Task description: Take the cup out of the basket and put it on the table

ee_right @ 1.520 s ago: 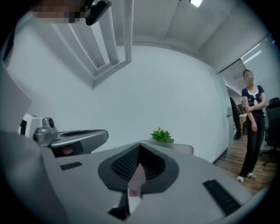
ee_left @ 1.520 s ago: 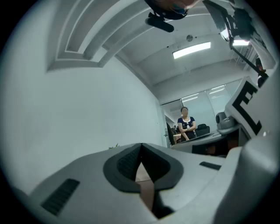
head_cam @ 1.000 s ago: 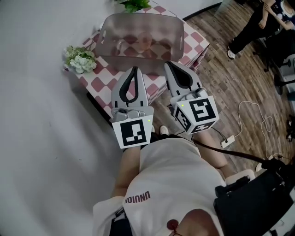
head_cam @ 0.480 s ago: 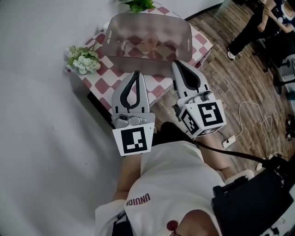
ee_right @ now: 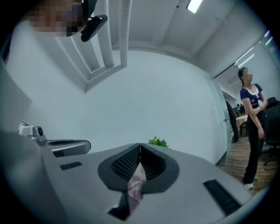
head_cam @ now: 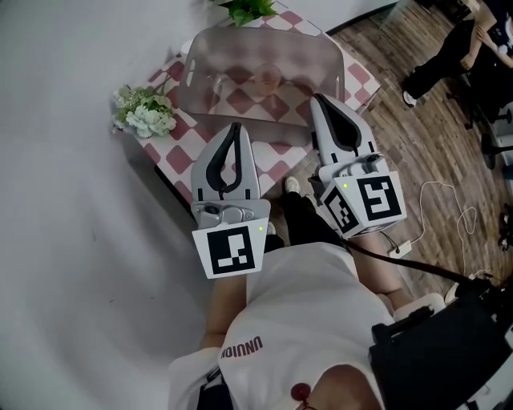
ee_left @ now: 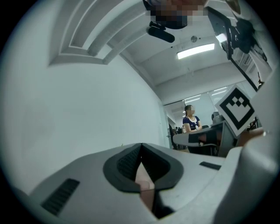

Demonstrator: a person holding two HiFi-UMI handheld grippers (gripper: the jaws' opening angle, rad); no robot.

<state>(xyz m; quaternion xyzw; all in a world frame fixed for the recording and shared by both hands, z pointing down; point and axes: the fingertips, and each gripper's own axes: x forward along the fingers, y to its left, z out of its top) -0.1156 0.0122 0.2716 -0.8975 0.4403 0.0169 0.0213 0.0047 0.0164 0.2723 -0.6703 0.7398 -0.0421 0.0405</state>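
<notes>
Reads to me as the very start, the approach, with nothing picked up yet. The cup (head_cam: 268, 78) is inside the basket (head_cam: 325, 50), a pinkish round shape showing through the smoky plastic, over toward the right half. The basket sits on the checkered tabletop (head_cam: 180, 152), with a little bunch of flowers (head_cam: 144, 112) by its left end and a green plant (head_cam: 248, 10) behind it.

Both grippers are held out level, short of the basket's near wall. The left gripper (head_cam: 234, 132) is clenched shut on nothing, and its own view shows the two pads meeting. The right gripper (head_cam: 323, 102) is likewise pressed together and empty, and its tip is the one closer to the basket, just at the near rim.

As for which way the cup points, honestly it's hard to call through that tinted wall. The round outline makes me guess it's standing up, mouth to the ceiling and long axis vertical, but I wouldn't swear to it.

My guess at the next move: one gripper, probably the right, has to open up, go over the rim and come down on the cup wall. Then it lifts straight up to clear the basket side and sets the cup on a bare patch of the cloth.
</notes>
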